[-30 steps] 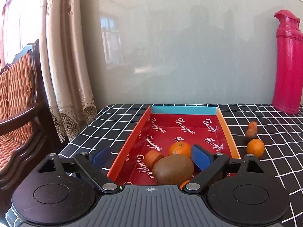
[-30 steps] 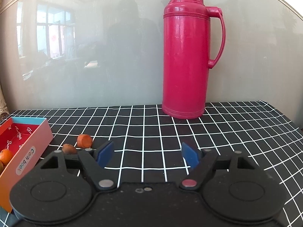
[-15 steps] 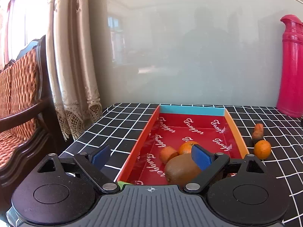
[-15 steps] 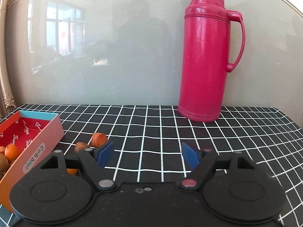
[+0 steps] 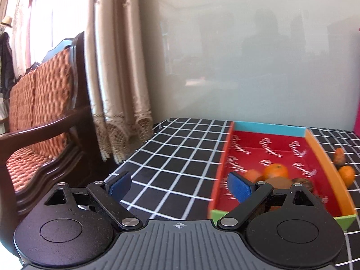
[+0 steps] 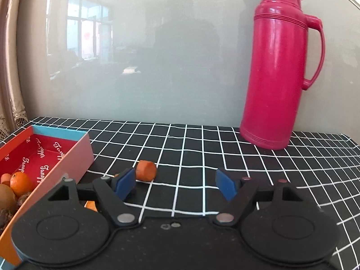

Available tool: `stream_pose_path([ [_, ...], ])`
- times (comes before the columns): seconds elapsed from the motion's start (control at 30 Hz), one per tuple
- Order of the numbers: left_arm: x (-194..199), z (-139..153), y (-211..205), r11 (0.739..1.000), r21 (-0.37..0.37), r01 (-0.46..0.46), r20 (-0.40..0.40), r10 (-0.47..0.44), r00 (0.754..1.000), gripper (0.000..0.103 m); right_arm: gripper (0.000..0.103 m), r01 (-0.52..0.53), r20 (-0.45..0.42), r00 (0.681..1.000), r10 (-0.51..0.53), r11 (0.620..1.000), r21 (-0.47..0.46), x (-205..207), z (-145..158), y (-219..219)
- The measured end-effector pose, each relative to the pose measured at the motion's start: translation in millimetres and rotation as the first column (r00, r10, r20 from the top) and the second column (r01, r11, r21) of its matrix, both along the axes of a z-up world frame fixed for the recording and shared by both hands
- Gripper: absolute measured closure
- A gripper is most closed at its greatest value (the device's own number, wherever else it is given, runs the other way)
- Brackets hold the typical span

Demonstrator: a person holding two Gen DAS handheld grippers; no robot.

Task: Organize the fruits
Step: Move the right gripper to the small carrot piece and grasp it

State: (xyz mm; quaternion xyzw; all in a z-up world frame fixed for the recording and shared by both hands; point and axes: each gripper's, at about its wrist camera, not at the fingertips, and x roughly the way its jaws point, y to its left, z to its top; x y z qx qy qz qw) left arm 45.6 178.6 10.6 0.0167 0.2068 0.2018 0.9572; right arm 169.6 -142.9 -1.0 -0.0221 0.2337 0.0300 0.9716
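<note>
A red box [image 5: 273, 145] with orange and blue walls sits on the checked tablecloth, at the right of the left wrist view and at the left of the right wrist view [image 6: 74, 150]. It holds a mandarin [image 5: 275, 171], a kiwi [image 5: 280, 182] and other small fruits. On the cloth right of the box lie a mandarin [image 5: 347, 175] and a small orange-brown piece [image 5: 339, 156]. My left gripper [image 5: 180, 185] is open and empty, left of the box. My right gripper [image 6: 175, 183] is open and empty; an orange piece [image 6: 146, 170] lies just beyond its left finger.
A tall pink thermos [image 6: 281, 72] stands at the back right by the glossy wall. A wooden chair with an orange cushion [image 5: 40, 103] and a curtain [image 5: 117, 67] are left of the table edge.
The left gripper has swung left, so the box now sits at its right. The right gripper has moved left toward the loose fruit; the thermos has shifted right in its view.
</note>
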Motion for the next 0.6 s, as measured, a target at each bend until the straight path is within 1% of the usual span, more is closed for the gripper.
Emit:
stream_pose_path([
  [0.17,-2,-4,19,0.999,0.005,-0.036,-0.010,0.036,0.999,0.011,0.026,0.013,-0.021,1.000,-0.013,1.000,0.018,20,-5,5],
  [0.23,-4,-6,26,0.999,0.008,-0.051,-0.013,0.052,0.999,0.011,0.026,0.018,-0.029,0.999,-0.017,0.999,0.047,27,-7,6],
  [0.33,-8,-6,37,0.997,0.012,-0.078,0.008,0.078,0.997,0.011,0.027,0.027,-0.045,0.999,-0.024,0.997,0.076,39,-9,10],
  [0.5,-7,-12,58,0.992,0.011,-0.128,-0.005,0.128,0.992,0.011,0.029,0.043,-0.067,0.997,-0.037,0.996,0.084,56,-15,22],
  [0.6,-6,-14,74,0.986,-0.004,-0.168,-0.013,0.168,0.986,0.011,0.031,0.054,-0.095,0.994,-0.047,0.996,0.077,66,-21,26],
])
